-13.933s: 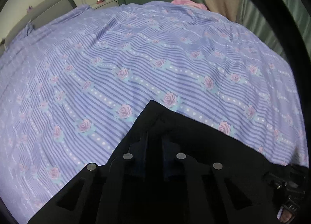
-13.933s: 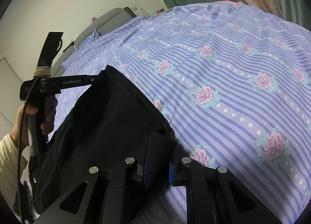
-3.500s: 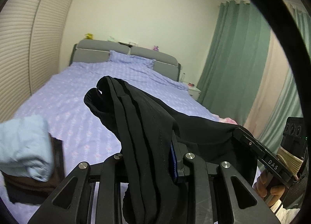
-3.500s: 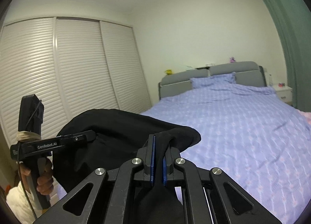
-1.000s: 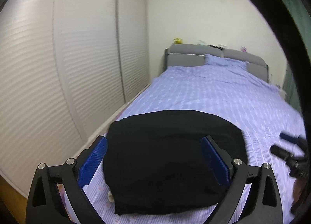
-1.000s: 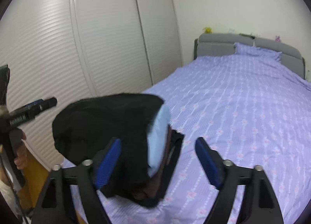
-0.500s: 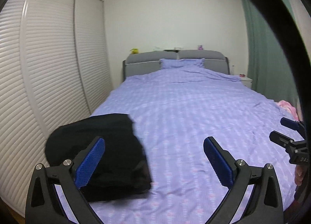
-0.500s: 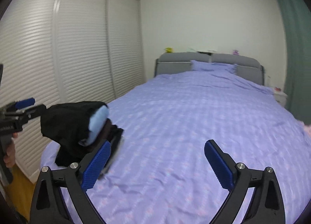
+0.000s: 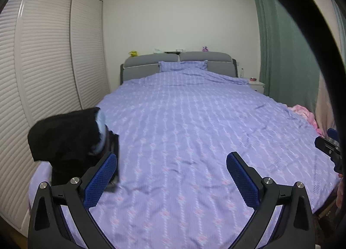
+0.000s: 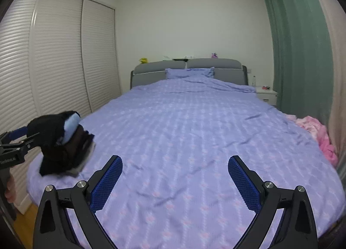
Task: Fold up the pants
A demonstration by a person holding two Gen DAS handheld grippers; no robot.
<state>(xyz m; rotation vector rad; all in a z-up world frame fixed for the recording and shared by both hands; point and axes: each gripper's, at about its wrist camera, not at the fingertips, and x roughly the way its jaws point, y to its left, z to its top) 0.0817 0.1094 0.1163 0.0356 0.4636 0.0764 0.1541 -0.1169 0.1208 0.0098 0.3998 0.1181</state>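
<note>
Left wrist view: bed (image 9: pixel 183 132) spreads ahead of us. Folded pants (image 9: pixel 64 138) sit on clothes pile, forward-left of left gripper (image 9: pixel 170 178). Left gripper and right gripper (image 10: pixel 175 181) both spread wide, holding nothing. Fold looks finished; next we likely fetch pink garment (image 10: pixel 317 134), far right.

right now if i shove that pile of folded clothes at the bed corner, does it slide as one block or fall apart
Probably falls apart: the folded black pants sit atop a light blue garment and darker layers, all soft cloth. The pile looks tall and uneven, so it may topple. It sits near the bed's edge, so pieces could drop off.
</note>
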